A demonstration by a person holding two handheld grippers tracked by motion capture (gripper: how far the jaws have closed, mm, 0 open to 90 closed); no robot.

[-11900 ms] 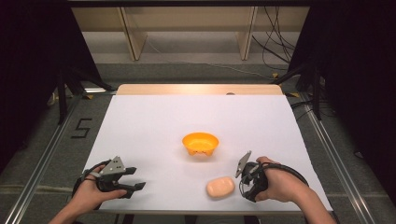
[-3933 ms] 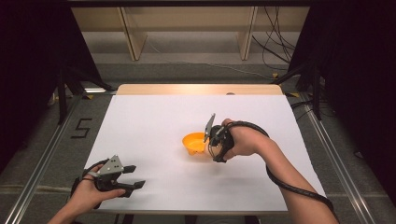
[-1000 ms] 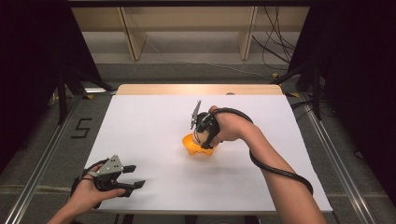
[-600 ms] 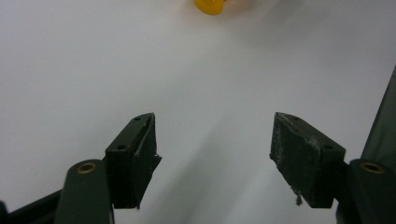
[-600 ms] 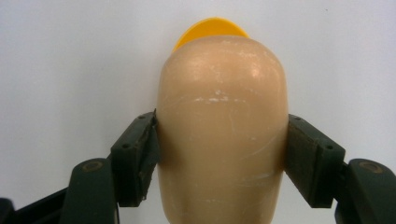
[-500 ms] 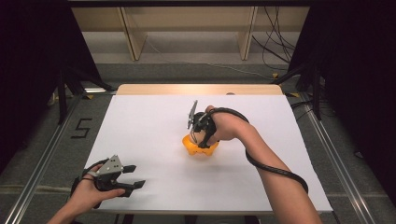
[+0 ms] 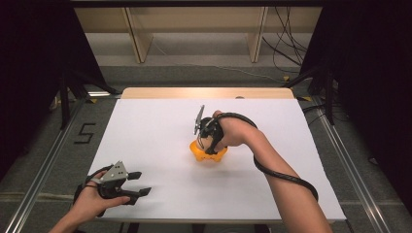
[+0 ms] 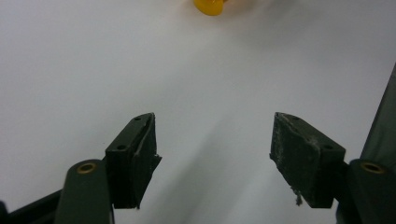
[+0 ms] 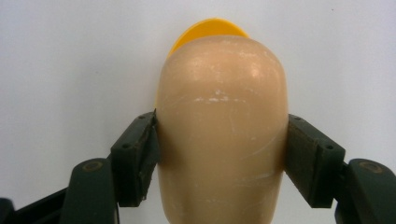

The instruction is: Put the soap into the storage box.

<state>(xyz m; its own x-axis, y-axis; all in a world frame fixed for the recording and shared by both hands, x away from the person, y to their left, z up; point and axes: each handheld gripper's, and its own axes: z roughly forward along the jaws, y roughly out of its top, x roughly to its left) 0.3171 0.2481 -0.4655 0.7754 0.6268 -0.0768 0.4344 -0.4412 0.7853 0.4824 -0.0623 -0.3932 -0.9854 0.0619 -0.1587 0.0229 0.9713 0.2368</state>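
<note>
Beige bun [image 9: 222, 126] between right gripper [image 9: 222, 154] jaws, above orange bowl [image 9: 205, 28]

Beige oval piece [image 9: 222, 135]: smooth, semi-gloss plastic look, fine white scuffs. Orange bowl [image 7: 204, 154]: glossy plastic. Right gripper [image 9: 222, 156] pads [image 9: 140, 156]: matt black, rubbery. Left gripper [image 8: 215, 161] pads [image 8: 299, 158]: matt black, worn, frayed edges. Table [image 7: 145, 136]: matt white, smooth; bare wood strip [image 7: 204, 92] at far edge.

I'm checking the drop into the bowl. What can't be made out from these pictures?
- Orange bowl: the right gripper and hand cover its inside in the high view; the beige loaf hides all but its rim in the right gripper view.
- Loaf's near end: cut off by the bottom edge, right gripper view.
- Bowl in the left gripper view: cut by the top edge.
</note>
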